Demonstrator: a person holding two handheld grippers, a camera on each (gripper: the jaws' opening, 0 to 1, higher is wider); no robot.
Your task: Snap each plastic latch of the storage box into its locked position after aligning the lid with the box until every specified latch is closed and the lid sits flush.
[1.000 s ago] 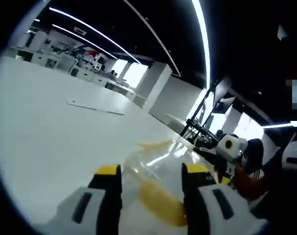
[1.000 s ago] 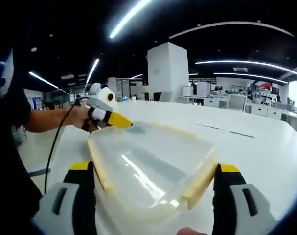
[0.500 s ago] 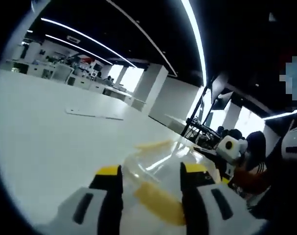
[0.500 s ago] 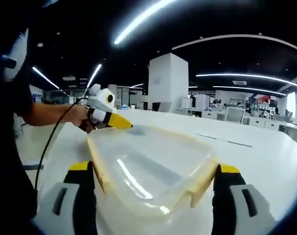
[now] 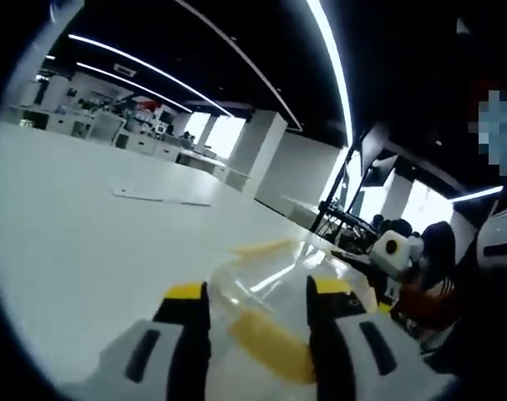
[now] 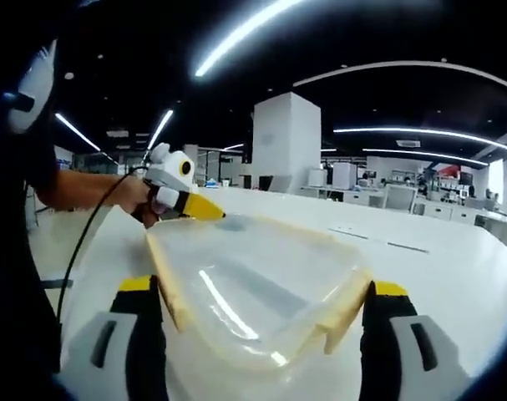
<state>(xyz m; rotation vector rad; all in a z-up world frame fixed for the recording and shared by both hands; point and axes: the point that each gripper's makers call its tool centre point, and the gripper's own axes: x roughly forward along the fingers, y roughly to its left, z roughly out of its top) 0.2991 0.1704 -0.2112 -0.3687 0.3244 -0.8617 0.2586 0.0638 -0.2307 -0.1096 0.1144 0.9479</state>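
Clear storage box [image 6: 253, 288] with lid on, yellow latches [image 6: 341, 313] along its sides, sits on white worktop [image 5: 86, 225].

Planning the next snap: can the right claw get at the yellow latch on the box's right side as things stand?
Probably yes. In the right gripper view the right claw is open astride the clear storage box, and the yellow latch sits just inside its right jaw, with nothing between them.

The storage box [image 6: 257, 288] has tipped slightly, its far edge lifted off the table [image 6: 437, 251].
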